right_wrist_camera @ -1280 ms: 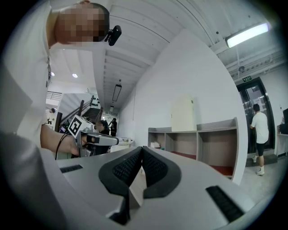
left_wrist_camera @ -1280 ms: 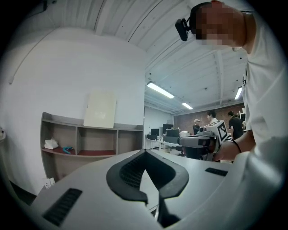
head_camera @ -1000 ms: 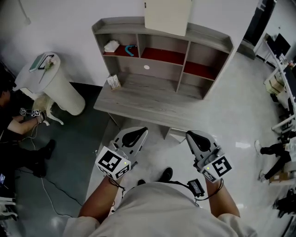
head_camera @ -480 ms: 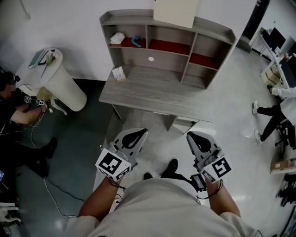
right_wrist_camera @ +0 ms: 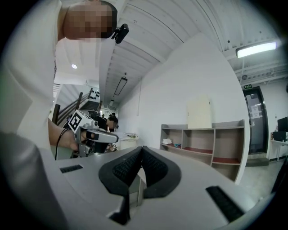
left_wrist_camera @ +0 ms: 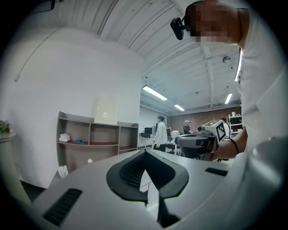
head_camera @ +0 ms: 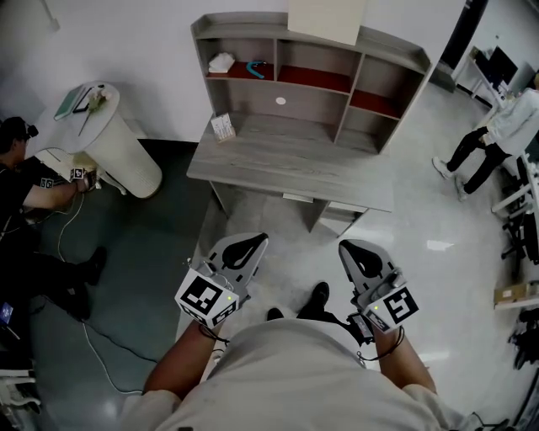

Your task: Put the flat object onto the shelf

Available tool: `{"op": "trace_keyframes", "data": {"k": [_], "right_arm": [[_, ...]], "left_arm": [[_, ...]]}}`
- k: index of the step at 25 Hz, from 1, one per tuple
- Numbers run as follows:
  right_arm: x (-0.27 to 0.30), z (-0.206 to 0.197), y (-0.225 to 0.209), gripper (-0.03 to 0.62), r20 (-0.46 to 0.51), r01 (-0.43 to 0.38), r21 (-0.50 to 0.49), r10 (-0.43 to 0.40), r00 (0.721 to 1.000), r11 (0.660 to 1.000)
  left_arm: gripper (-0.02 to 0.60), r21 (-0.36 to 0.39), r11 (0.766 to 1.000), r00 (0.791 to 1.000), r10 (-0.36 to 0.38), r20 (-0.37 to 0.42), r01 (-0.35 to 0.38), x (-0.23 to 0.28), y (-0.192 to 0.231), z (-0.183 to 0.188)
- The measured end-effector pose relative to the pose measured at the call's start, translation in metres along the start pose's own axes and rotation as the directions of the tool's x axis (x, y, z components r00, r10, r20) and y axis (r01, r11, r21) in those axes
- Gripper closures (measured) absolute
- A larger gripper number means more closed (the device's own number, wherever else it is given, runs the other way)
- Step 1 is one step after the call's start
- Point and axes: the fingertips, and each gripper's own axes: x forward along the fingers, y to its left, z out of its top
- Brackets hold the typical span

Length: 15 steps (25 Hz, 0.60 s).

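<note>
**Both tools closed and empty, cream panel atop the shelf**

The left tool [head_camera: 244,247] and right tool [head_camera: 358,252] are held side by side close to the person's body, well short of the desk [head_camera: 286,164]. Each has its jaws pressed together with nothing between them. The flat object [head_camera: 328,18] is a plain cream rectangular panel, thin and unmarked. It stands upright on the top board of the grey shelf unit [head_camera: 396,61] at the desk's far edge, against the white wall. A white cloth [head_camera: 221,62] and a teal item [head_camera: 259,66] lie in the upper left compartment.
</note>
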Motion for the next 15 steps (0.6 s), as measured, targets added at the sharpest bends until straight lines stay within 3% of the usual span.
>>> {"op": "trace_keyframes", "data": {"k": [15], "right_arm": [[-0.013, -0.001, 0.024, 0.574, 0.001, 0.013, -0.002, -0.013, 1.000, 1.000]], "left_arm": [[0.566, -0.001, 1.000, 1.000, -0.017, 0.013, 0.017, -0.016, -0.021, -0.001]]}}
